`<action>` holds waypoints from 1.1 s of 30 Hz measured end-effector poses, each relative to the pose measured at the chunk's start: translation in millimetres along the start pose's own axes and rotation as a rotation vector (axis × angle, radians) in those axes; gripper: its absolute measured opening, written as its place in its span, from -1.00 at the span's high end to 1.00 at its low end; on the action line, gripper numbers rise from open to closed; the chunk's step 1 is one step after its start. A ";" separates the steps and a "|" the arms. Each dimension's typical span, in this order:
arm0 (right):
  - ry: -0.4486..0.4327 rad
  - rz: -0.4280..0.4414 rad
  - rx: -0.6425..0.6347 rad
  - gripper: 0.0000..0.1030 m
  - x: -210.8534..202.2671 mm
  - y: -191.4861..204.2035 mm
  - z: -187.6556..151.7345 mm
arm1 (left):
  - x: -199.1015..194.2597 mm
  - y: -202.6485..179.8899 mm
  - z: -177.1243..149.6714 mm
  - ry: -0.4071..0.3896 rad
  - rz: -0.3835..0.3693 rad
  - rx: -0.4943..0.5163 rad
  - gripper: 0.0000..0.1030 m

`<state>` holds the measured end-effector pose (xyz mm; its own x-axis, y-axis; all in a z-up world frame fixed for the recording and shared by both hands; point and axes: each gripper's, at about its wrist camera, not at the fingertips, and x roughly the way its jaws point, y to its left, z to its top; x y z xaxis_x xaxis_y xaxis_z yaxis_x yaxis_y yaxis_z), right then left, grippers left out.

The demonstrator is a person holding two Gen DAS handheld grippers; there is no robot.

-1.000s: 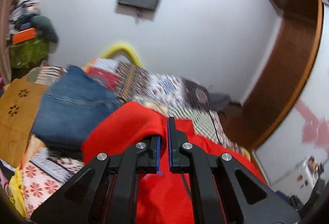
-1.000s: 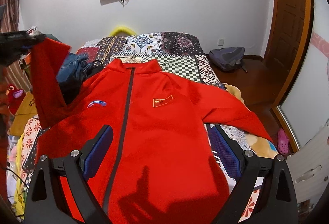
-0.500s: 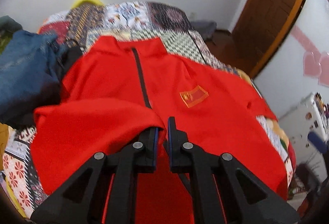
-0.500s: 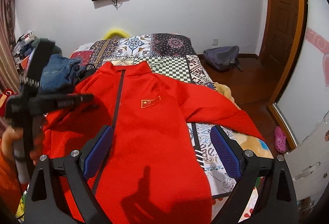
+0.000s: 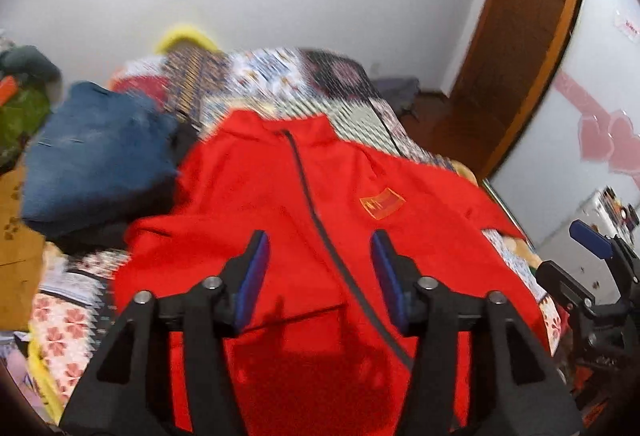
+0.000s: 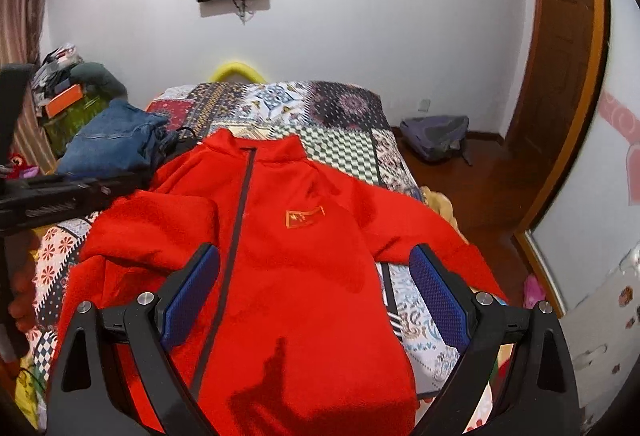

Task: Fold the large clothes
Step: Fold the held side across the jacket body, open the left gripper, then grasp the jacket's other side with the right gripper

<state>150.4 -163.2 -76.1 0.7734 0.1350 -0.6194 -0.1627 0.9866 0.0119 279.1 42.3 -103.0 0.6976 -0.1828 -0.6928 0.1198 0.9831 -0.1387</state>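
Jacket (image 6: 304,276), red and zipped, lies face up on the patchwork bed (image 6: 340,111). One sleeve (image 6: 156,232) is folded in across the chest; the other sleeve (image 6: 420,232) is still spread out. Left hand-held gripper (image 5: 318,276) has just been opening, nothing between its jaws; right hand-held gripper (image 6: 314,288) hangs released.

The left claw (image 5: 318,276) has just been opening, nothing between its jaws; the right claw (image 6: 314,292) gapes wide.

My left tool (image 5: 318,276) has just been opening; its jaws stand apart above the red jacket (image 5: 320,220) with nothing between them. The jacket lies zip-up on the patchwork bed (image 5: 280,75), with folded jeans (image 5: 96,155) beside it.
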 end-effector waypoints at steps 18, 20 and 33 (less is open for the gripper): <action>-0.009 0.208 -0.290 -0.83 12.2 115.7 41.1 | -109.1 126.3 -49.7 -0.208 0.279 -0.154 -0.32; 0.020 0.229 -0.321 -0.83 20.3 134.6 42.0 | -112.1 138.8 -59.1 -0.208 0.304 -0.175 -0.32; 0.349 0.357 -0.465 -0.80 107.8 226.8 3.8 | -108.8 212.6 -135.3 -0.103 0.324 -0.355 -0.32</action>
<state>199.2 75.5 -137.2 0.3935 0.3305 -0.8579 -0.6778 0.7348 -0.0278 133.1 269.3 -152.8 0.7277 0.1512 -0.6690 -0.3502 0.9206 -0.1729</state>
